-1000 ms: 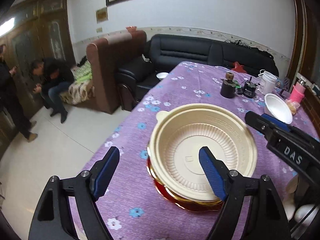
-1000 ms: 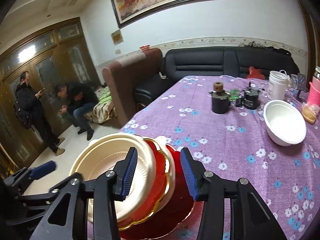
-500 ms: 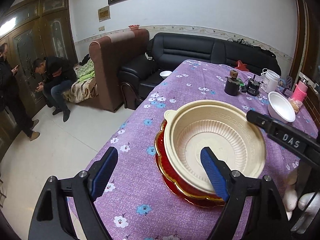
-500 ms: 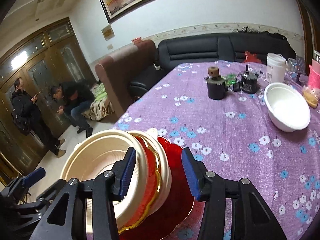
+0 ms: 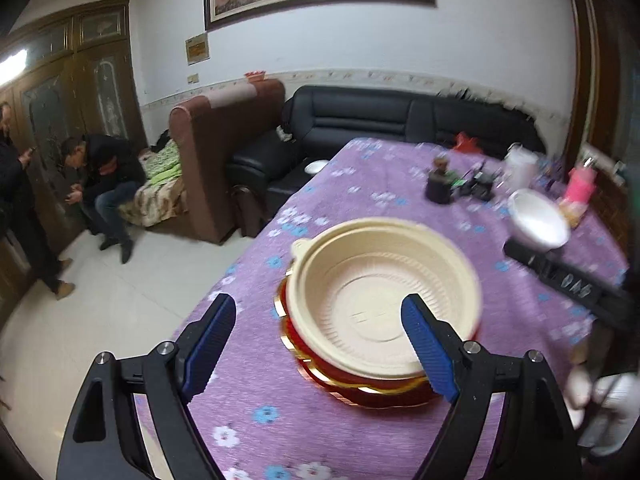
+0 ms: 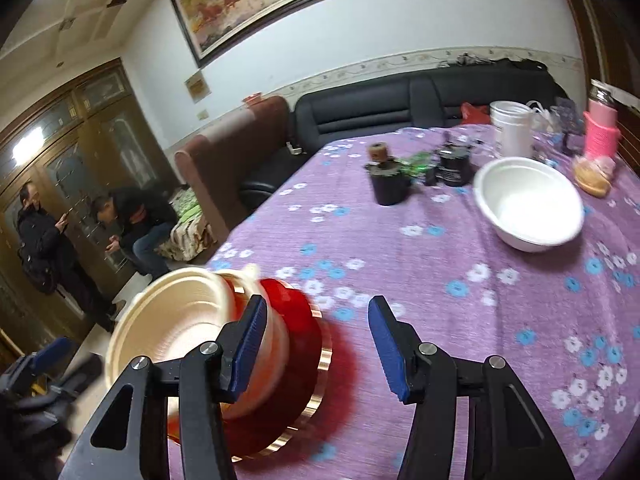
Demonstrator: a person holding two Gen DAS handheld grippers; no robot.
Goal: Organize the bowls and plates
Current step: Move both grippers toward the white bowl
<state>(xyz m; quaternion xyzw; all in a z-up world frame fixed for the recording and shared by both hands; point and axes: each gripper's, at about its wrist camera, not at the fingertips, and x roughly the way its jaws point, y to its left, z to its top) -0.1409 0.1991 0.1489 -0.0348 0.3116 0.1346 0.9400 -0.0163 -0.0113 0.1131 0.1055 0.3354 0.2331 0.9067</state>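
**Stack built near the table edge, one white bowl left**

A living room with a black sofa frames a table [image 6: 460,280] under a purple flowered cloth. In the right wrist view, the cream bowl [image 6: 168,320] sits nested on red gold-rimmed plates [image 6: 304,344] at about 8 o'clock, close to the table's near edge. The white bowl [image 6: 528,208] stands alone at 2 o'clock, well apart from the stack.

The right gripper [image 6: 316,344] has just been opening its jaws; nothing is pressed between them, and the stack lies just left of it. The left gripper [image 5: 320,344] stands wide and holds nothing.

Stacking looks mostly done. Judging by the layout, the white bowl is what remains to be gathered.
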